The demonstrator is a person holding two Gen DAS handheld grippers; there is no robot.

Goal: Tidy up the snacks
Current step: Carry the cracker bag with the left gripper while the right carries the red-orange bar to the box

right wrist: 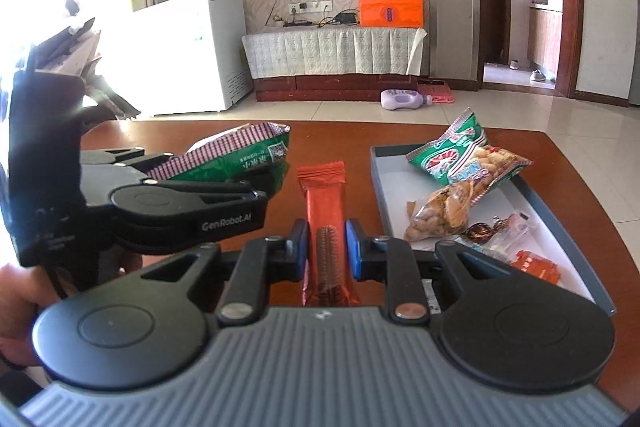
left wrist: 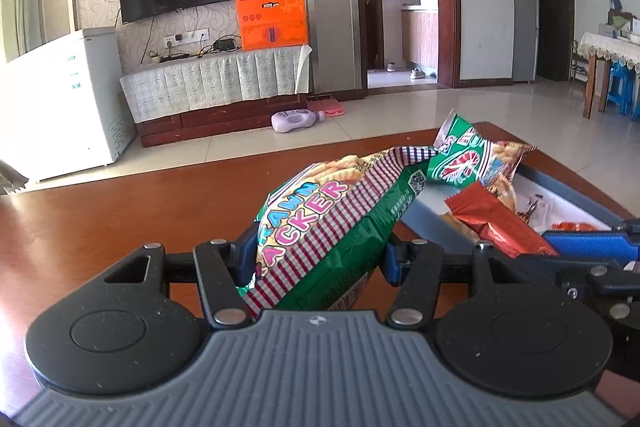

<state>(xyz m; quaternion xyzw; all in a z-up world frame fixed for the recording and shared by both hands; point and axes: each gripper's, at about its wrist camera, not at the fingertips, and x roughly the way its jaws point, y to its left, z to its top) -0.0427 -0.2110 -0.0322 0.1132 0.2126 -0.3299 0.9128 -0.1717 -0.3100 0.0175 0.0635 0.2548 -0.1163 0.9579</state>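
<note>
My left gripper (left wrist: 318,253) is shut on a green and red-checked prawn cracker bag (left wrist: 320,211), held above the brown table (left wrist: 120,219). The same bag (right wrist: 236,157) shows in the right wrist view, sticking out past the left gripper's black body. My right gripper (right wrist: 327,247) is shut on a long orange-red wafer bar (right wrist: 325,211), which points away from me. The bar's end (left wrist: 496,223) also shows in the left wrist view, by the tray. A grey tray (right wrist: 384,195) to the right holds a second green cracker bag (right wrist: 460,151), a peanut packet (right wrist: 444,213) and small sweets (right wrist: 486,227).
A small orange packet (right wrist: 538,267) lies at the tray's near end. The table's far edge (right wrist: 320,123) runs ahead, with tiled floor, a TV stand and a white freezer beyond. A hand (right wrist: 16,311) grips the left gripper's handle at the lower left.
</note>
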